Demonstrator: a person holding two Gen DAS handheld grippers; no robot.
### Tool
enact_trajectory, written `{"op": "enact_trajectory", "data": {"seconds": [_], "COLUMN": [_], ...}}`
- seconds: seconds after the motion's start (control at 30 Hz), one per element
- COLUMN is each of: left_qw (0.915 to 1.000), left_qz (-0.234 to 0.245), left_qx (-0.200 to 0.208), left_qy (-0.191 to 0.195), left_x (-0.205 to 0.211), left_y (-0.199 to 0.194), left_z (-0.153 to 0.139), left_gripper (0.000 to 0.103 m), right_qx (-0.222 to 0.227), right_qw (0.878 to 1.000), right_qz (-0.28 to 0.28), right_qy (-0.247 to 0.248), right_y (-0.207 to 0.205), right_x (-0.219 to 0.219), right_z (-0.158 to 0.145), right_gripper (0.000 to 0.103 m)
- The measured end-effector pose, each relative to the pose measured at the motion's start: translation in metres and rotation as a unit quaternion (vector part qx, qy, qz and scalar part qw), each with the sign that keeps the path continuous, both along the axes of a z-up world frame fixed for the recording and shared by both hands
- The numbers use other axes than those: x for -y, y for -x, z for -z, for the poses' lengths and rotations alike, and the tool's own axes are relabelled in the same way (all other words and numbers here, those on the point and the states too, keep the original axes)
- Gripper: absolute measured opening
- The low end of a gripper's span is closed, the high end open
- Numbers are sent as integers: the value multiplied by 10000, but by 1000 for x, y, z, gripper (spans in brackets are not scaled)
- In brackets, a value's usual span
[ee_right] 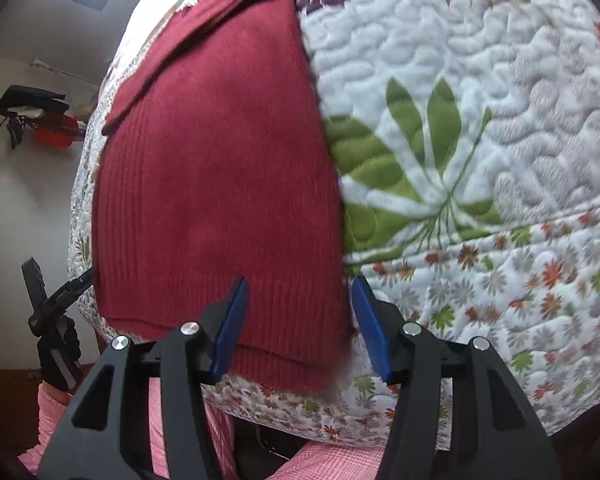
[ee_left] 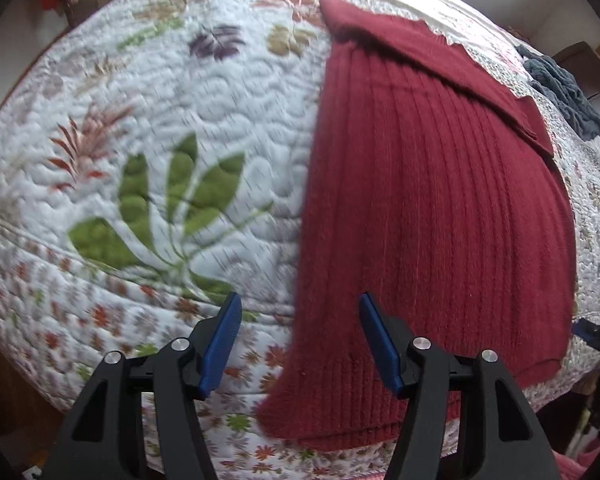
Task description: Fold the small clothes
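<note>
A dark red ribbed knit sweater (ee_left: 432, 208) lies flat on the floral quilt (ee_left: 148, 128), with a sleeve folded across its far end. My left gripper (ee_left: 300, 340) hovers open over the sweater's near left hem corner, nothing between its blue pads. In the right wrist view the same sweater (ee_right: 220, 168) fills the left half, and my right gripper (ee_right: 298, 326) stands open above its near right hem corner. The left gripper (ee_right: 56, 300) shows at the far left edge of that view, past the sweater's other side.
The white quilt (ee_right: 480, 120) with green leaves and small flowers covers the bed, and its near edge drops away below the grippers. A grey-blue garment (ee_left: 564, 88) is heaped at the far right of the bed. Pink checked trousers of the person (ee_right: 188, 436) show below the bed edge.
</note>
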State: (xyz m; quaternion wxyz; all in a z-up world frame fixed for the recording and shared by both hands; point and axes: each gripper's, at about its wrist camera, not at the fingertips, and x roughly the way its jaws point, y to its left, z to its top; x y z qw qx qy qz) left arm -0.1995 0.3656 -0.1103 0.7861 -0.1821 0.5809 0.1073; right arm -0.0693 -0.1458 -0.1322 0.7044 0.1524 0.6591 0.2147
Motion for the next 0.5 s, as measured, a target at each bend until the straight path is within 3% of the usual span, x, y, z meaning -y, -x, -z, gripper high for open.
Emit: {"op": "enact_trajectory", "data": {"seconds": [0.2,0.3,0.4,0.47,0.5], "left_qw": [9995,9988,9981,9984,9984], "left_qz": [44,206,289,260,234], "left_qx": [-84,-143,-222,-262,-279], "left_qy": [288,418,496,421,422], "left_x": [7,15,21,22,22], "left_y": [5,7,7,8,9], "left_z": [7,9,12,12,11], "left_gripper": [58,46,36,26,15], "right_qx": [-259,-342,-424,-439,-430], "right_qw": [9992,9986,9978,9977,9976], "right_qz": [-171,-203,-194,-204,-222], "right_qy": [-248,-349,-466,-484,-489], "right_y": [8,8,7,7,8], "right_x": [-11,-11,-11,-12,-11], "right_z": [13,19,22,23,22], "right_gripper": [52,49,39,26,22]}}
